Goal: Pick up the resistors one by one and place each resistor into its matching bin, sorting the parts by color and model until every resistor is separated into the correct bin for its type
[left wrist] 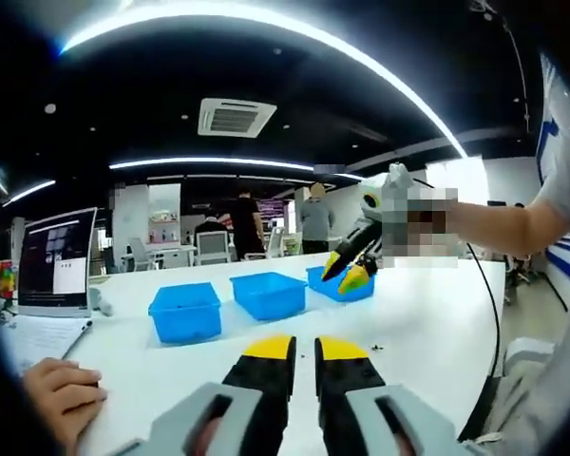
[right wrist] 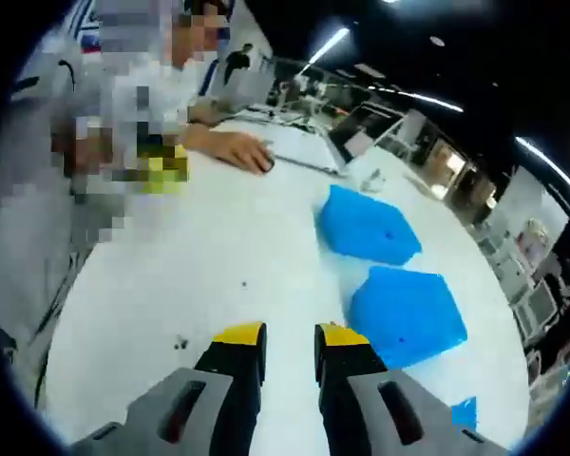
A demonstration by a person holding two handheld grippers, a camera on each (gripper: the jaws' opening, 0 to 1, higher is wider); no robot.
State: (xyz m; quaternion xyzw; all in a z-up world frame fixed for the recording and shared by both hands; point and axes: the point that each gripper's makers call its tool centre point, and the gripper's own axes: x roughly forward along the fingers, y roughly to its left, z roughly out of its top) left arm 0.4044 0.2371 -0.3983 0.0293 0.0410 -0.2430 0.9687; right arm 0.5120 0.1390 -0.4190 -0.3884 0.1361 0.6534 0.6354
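Observation:
Three blue bins stand in a row on the white table: the left bin, the middle bin and the right bin. My right gripper hangs over the right bin, yellow tips pointing down. A few tiny resistors lie on the table in front of the bins. My left gripper hovers low near the table's front, its jaws nearly together with nothing seen between them. In the right gripper view my right gripper stands slightly open and empty above the table, beside two bins, with resistors to its left.
A laptop and papers sit at the table's left end, with a person's hand resting there. A cable runs down the right edge of the table. People stand and desks sit far behind.

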